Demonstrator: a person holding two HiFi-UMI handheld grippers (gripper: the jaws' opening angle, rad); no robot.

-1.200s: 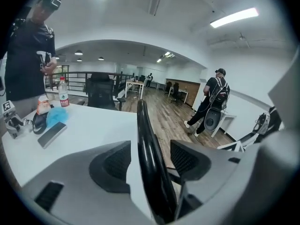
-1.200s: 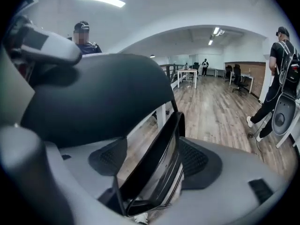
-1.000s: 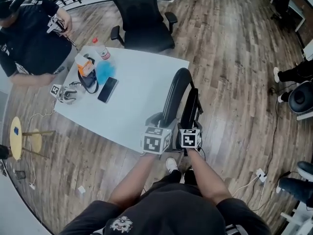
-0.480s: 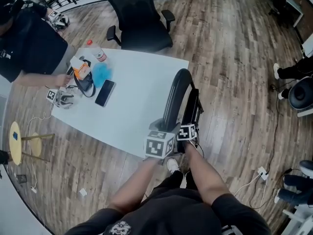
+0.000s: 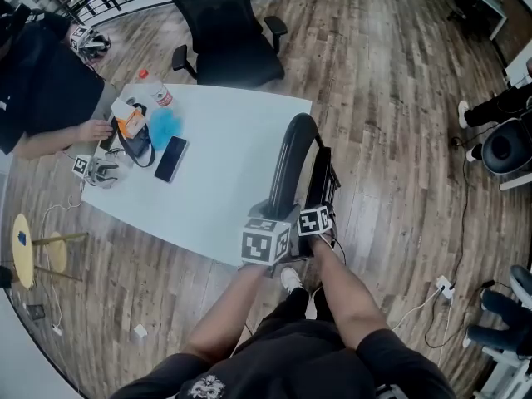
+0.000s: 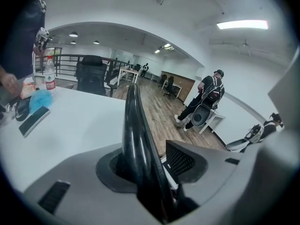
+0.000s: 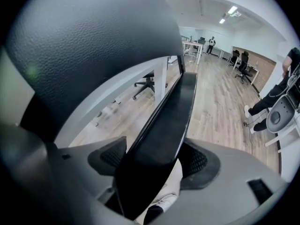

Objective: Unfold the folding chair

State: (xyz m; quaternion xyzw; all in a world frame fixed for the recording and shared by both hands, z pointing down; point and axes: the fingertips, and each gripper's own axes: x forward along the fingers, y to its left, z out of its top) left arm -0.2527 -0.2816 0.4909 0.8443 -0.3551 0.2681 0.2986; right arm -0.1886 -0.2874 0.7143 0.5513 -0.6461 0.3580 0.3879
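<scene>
Step in hand: getting a good hold, before any opening. Folded black folding chair (image 5: 293,160) standing upright and flat, right under both grippers, close beside the big white table (image 5: 233,156).

Left gripper (image 6: 150,165): jaws closing on the shiny black curved back bar (image 6: 133,125). Bar sitting between them, with a thin gap showing on one side, so not squeezed tight yet. Right gripper (image 7: 153,159): jaws spread wide, with the flat black seat board (image 7: 176,107) lying between them and running away ahead. No firm pinch to be seen there.

Next, most likely: squeeze both tight first. Then hold the back bar steady with the left, and push the seat board away from it and down with the right, till the legs spread. Best done slowly, with the table so near on the left gripper's side.

Counting: one folding chair, two grippers on it. Ahead and to the left of the left gripper, on the table:
- one flat black phone (image 5: 169,158)
- one clear bottle with a red label (image 5: 156,94)
- one fluffy blue thing (image 5: 163,125)
- one spare gripper with a square marker (image 5: 96,171)

Far ahead of both grippers: one black office chair with armrests (image 5: 229,32). Far to the left: one small round yellow stool (image 5: 25,239).
</scene>
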